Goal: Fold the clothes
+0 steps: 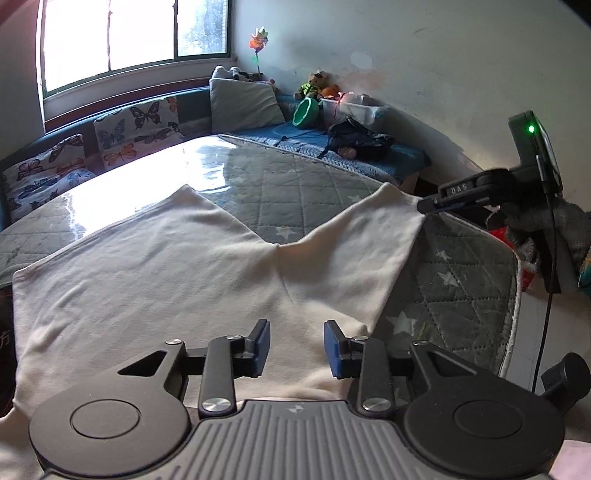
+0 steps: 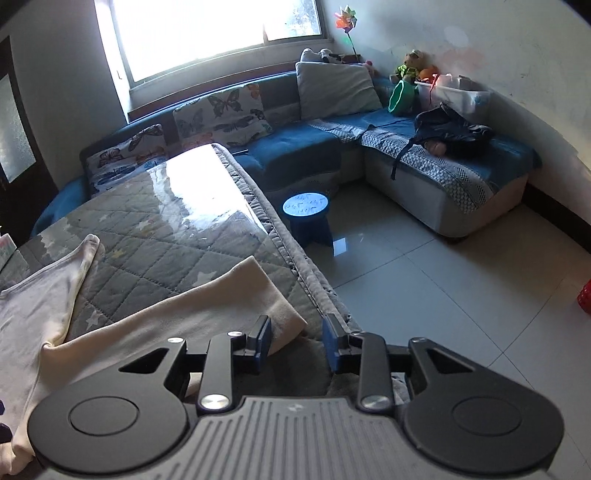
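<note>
Now | left claw (image 1: 295, 347) apart over cream garment (image 1: 166, 273) | right claw (image 2: 295, 341) apart at its hem

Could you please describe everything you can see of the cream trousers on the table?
The cream trousers look like soft knit cotton. They lie flat on the quilted star-patterned table cover, legs spread in a V. The right gripper, open, sits at the right leg's hem near the table edge; the left gripper hovers open over the waist area.

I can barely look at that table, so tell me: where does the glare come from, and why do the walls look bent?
Left wrist view: the window is blown out white and mirrors off the table's shiny cover. Right wrist view: the same window glare streaks the cover; the fisheye lens curves the walls and darkens the corners.
</note>
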`<control>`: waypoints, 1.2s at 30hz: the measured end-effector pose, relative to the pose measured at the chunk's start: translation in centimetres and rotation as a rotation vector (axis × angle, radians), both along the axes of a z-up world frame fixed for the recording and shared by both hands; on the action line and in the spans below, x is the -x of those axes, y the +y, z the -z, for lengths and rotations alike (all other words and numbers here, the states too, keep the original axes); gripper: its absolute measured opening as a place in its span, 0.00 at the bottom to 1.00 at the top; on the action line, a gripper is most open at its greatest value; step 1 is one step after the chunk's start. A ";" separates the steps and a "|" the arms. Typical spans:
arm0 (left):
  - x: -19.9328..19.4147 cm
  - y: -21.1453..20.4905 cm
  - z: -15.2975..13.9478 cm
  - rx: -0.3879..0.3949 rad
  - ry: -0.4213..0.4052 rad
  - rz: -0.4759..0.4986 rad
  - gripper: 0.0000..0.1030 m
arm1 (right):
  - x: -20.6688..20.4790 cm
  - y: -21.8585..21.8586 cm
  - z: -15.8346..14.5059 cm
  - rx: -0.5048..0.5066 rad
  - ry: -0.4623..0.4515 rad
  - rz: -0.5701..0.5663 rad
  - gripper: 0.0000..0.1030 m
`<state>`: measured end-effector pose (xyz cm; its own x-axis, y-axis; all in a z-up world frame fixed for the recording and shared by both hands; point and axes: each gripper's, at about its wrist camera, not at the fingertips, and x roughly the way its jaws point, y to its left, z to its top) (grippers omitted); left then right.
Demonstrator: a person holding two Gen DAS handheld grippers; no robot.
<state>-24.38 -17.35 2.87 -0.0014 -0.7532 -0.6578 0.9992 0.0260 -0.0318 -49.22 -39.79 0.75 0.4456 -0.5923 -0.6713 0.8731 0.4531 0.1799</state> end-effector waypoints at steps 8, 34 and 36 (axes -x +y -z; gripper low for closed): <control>0.6 -0.3 0.5 -0.013 0.003 0.014 0.32 | 0.9 0.4 -1.5 0.043 -0.078 0.017 0.04; -4.6 6.1 -1.3 0.070 0.014 -0.176 0.48 | -12.2 12.7 -15.2 0.202 -0.320 -0.626 0.03; -5.5 6.9 -1.1 0.069 0.020 -0.212 0.49 | -14.4 14.3 -14.5 0.177 -0.312 -0.695 0.03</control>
<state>-18.87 -10.43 3.94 0.1495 -0.7811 -0.6063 0.9707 0.2327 -0.0604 -34.81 -25.53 15.28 0.9060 -0.1949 -0.3757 0.2996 0.9224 0.2439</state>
